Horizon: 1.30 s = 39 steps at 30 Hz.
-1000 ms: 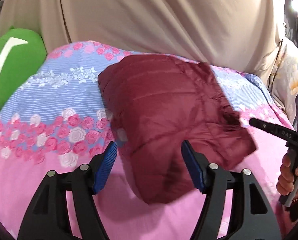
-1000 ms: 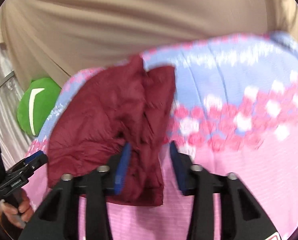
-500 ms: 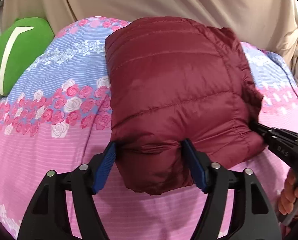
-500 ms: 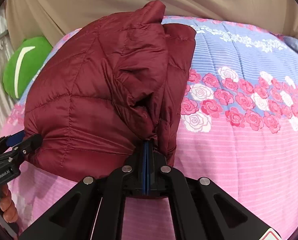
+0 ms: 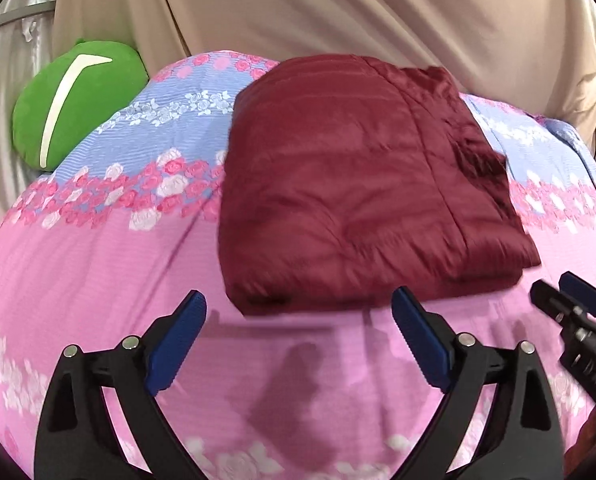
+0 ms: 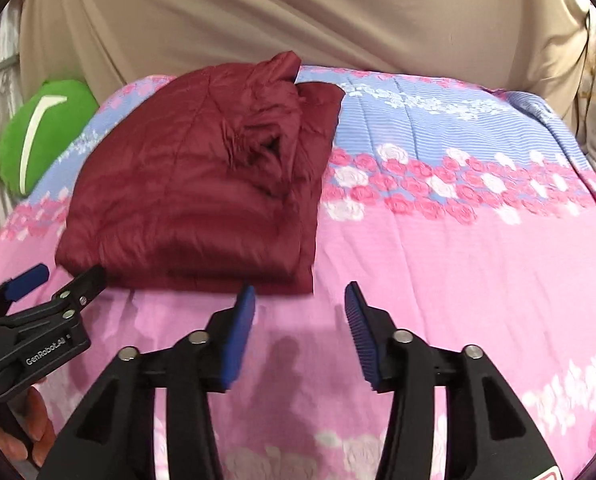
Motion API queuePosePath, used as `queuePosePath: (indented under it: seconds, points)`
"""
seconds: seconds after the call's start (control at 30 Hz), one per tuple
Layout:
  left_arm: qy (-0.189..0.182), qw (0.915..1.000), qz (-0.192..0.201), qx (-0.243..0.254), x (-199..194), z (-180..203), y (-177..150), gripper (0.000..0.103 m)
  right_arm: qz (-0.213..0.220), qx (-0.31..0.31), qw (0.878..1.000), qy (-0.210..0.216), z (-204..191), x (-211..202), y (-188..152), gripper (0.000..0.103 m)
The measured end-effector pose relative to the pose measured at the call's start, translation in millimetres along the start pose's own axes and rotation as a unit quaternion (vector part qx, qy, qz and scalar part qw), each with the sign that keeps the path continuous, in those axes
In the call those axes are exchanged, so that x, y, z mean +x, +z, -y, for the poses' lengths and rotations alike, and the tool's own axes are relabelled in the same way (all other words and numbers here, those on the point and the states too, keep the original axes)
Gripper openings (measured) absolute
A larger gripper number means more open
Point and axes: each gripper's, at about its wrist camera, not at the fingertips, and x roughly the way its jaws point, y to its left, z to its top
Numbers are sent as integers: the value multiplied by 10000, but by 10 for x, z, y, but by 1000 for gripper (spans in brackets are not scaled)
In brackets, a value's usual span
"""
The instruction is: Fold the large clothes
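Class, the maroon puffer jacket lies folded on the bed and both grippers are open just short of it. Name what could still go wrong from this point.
1. The maroon jacket is puffy; with the left gripper and right gripper both open and clear of it, the fold may spring apart.
2. A bunched flap sticks up on its right side, so the stack could slump that way.
3. The jacket's near edge lies close to both grippers' fingertips; a careless move could snag it.
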Motion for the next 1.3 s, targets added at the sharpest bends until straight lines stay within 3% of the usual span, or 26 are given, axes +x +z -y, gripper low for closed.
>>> queuePosePath:
  seconds: [0.23, 0.33, 1.3]
  points:
    - [209, 9997, -63, 49, -77, 166, -189, 92, -197, -69, 9998, -65, -70, 18, -261, 57]
    - [226, 9997, -54, 70, -106, 202, -232, 92, -47, -192, 9996, -179, -116, -51, -305, 61]
    - [589, 9980, -7, 238, -137, 325, -267, 87, -70, -147, 9993, -330, -144, -95, -378, 61]
